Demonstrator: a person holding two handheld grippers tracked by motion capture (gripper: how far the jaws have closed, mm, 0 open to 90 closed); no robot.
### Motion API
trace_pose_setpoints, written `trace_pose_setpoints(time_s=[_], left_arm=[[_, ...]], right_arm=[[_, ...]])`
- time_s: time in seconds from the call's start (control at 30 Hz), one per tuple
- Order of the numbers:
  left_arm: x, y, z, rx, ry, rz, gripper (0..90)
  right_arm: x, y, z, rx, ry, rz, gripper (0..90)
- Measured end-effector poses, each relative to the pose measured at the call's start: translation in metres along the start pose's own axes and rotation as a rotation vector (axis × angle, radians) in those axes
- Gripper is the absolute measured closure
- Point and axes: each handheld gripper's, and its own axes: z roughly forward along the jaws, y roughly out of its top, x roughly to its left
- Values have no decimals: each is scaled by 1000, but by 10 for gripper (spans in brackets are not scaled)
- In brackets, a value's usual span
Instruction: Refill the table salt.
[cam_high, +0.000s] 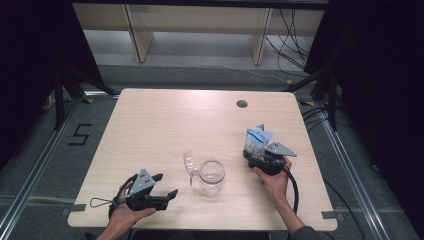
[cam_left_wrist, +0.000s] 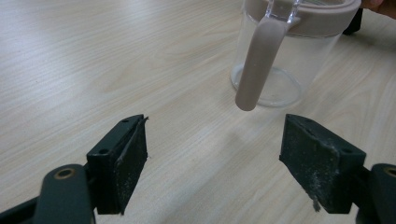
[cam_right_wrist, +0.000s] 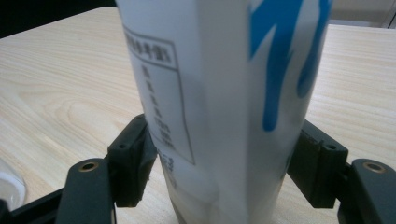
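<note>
A white and blue carton (cam_high: 258, 140) stands upright at the table's right side. My right gripper (cam_high: 257, 154) is shut on its lower part; in the right gripper view both black pads (cam_right_wrist: 135, 158) press against the carton (cam_right_wrist: 224, 93) walls. A clear jar (cam_high: 212, 176) with a beige rim stands at the middle front, its clear lid (cam_high: 189, 162) swung open to the left. My left gripper (cam_high: 167, 184) rests open at the front left, pointing toward the jar. In the left gripper view the jar (cam_left_wrist: 280, 60) and its hanging beige clasp (cam_left_wrist: 257, 60) lie just beyond the empty gripper (cam_left_wrist: 215, 154).
The wooden table (cam_high: 165, 120) has a round cable hole (cam_high: 242, 104) at the back right. Behind it stands a pale shelf frame (cam_high: 140, 35) on a grey floor, with cables (cam_high: 287, 45) at the right. Black curtains close in both sides.
</note>
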Motion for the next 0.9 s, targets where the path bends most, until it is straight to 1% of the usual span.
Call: trace_pose_setpoints(time_s=[0.03, 0.13, 0.2, 0.23, 0.27, 0.33, 0.43, 0.47, 0.5, 0.53, 0.57, 0.6, 0.77, 0.8, 0.87, 0.9], left_arm=[[0, 0, 0, -1, -1, 0, 226], [0, 0, 0, 1, 0, 0, 226], [0, 0, 0, -1, 0, -1, 225], [0, 0, 0, -1, 0, -1, 226], [0, 0, 0, -1, 0, -1, 226], [0, 0, 0, 0, -1, -1, 226], [-1, 0, 1, -3, -4, -3, 226], [0, 0, 0, 2, -3, 3, 226], [0, 0, 0, 2, -3, 3, 226], [0, 0, 0, 2, -3, 2, 226], [0, 0, 0, 2, -3, 2, 226], [0, 0, 1, -1, -8, 7, 226], [0, 0, 1, 0, -7, 3, 226], [0, 0, 1, -1, -6, 0, 226], [0, 0, 1, -1, -6, 0, 226], [0, 0, 1, 2, -6, 4, 226]], right_arm=[[0, 0, 0, 3, 2, 2, 326], [-1, 0, 0, -5, -6, -23, 326], [0, 0, 0, -3, -9, -16, 343], [-1, 0, 0, -3, -13, -22, 349], [0, 0, -1, 1, -14, -9, 350], [-2, 0, 0, -5, -11, -24, 352], [-2, 0, 0, -10, -18, -32, 350], [-2, 0, 0, -11, -16, -32, 350], [-2, 0, 0, -12, -11, -27, 352], [-2, 0, 0, -15, -12, -33, 353], [0, 1, 0, -8, -10, -18, 354], [-2, 1, 1, -16, -13, -40, 355], [-1, 1, 1, -14, -10, -31, 366], [-2, 1, 2, -27, -14, -50, 364], [-1, 1, 2, -21, -8, -40, 366], [-3, 1, 2, -32, -13, -62, 366]])
